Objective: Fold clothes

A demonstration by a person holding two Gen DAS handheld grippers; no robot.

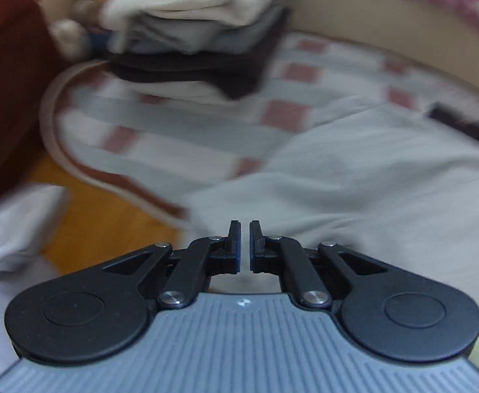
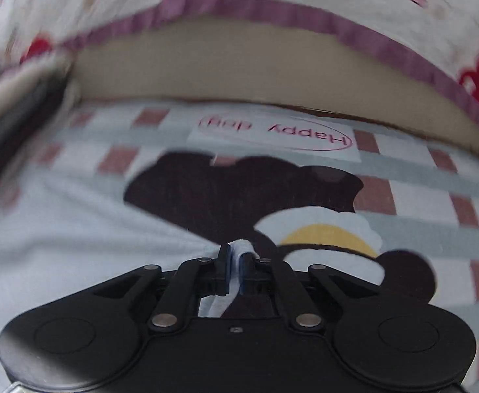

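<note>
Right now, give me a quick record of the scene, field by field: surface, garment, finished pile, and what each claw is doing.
surface: checked bedsheet with grey stripes and reddish squares
garment: pale blue shirt with a dark cartoon print, lying on the sheet
finished pile: stack of folded clothes at the far left of the bed, cream piece on top, dark ones below
left claw: nearly closed, nothing visible between the fingers, above pale fabric
right claw: closed on a fold of the pale blue shirt
image quality: motion blur in both views

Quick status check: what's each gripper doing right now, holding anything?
Left gripper: fingers nearly closed, small gap, nothing between them, above the light garment.
Right gripper: closed on a fold of light blue fabric.
</note>
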